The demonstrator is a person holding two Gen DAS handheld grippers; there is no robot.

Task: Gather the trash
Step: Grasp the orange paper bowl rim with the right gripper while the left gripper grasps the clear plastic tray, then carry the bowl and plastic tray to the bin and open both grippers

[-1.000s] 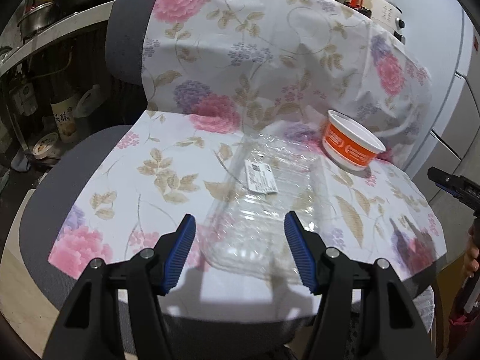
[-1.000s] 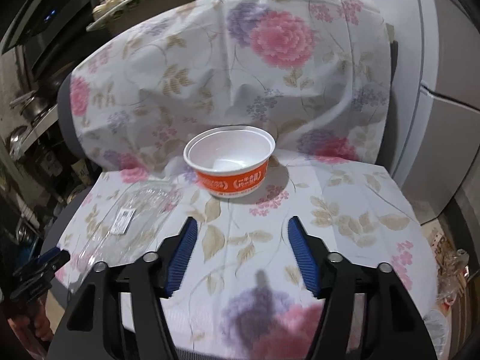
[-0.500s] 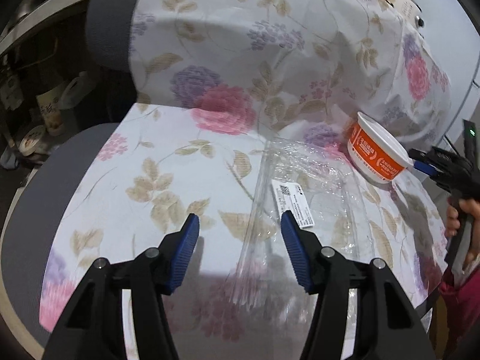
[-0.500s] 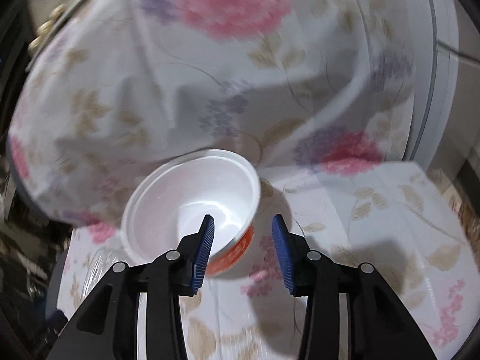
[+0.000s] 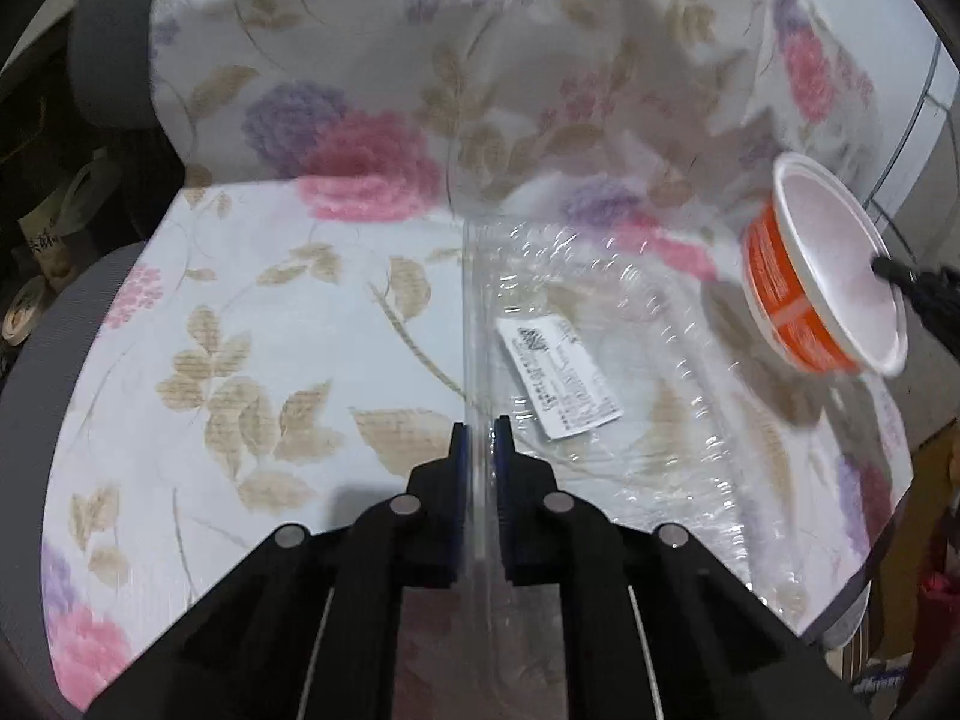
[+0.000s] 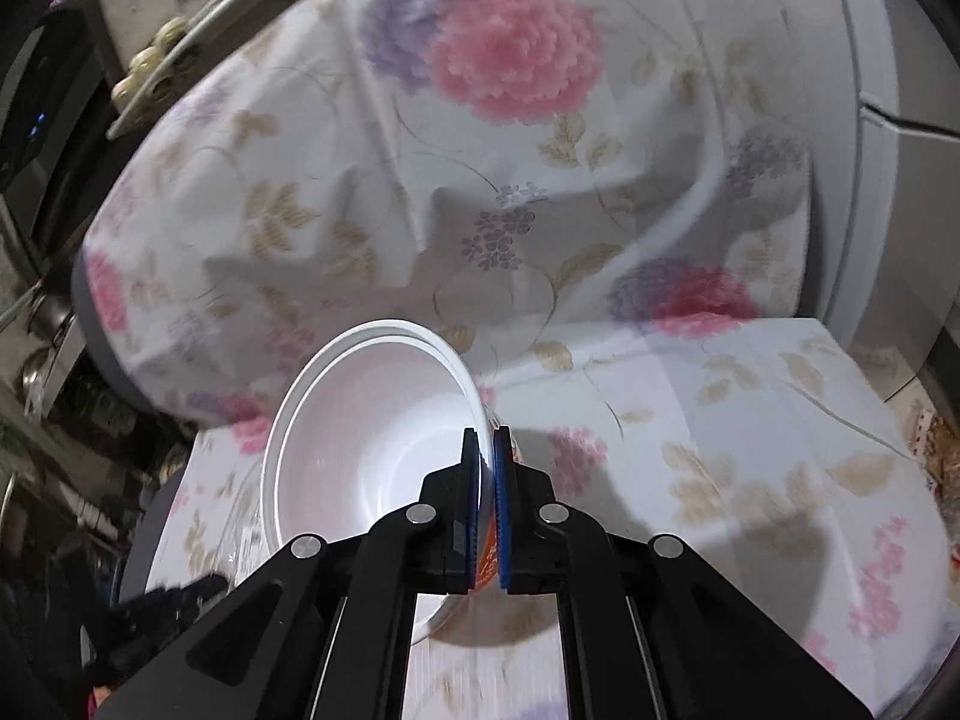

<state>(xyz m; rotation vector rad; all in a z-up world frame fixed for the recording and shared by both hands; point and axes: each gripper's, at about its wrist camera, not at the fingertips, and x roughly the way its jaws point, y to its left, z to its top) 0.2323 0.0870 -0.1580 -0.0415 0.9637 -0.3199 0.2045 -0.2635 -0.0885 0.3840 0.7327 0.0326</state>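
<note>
Our left gripper [image 5: 478, 441] fingers have just closed on the clear plastic clamshell tray's [image 5: 600, 420] near-left rim; it stretches away across the floral-covered chair seat [image 5: 270, 330]. Our right gripper [image 6: 486, 450] fingers, just closed, pinch the orange-and-white paper bowl's [image 6: 372, 438] right rim, tilted.

L gripper [image 5: 480, 441]: black frame | blue pads | silver screws | R gripper [image 6: 486, 450]: same

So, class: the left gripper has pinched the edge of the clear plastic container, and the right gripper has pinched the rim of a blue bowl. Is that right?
Not quite: the bowl is orange outside and white inside, not blue, as the right wrist view shows. The rest stands: the right gripper pinches its rim, and the left gripper has pinched the edge of the clear plastic container.
</note>
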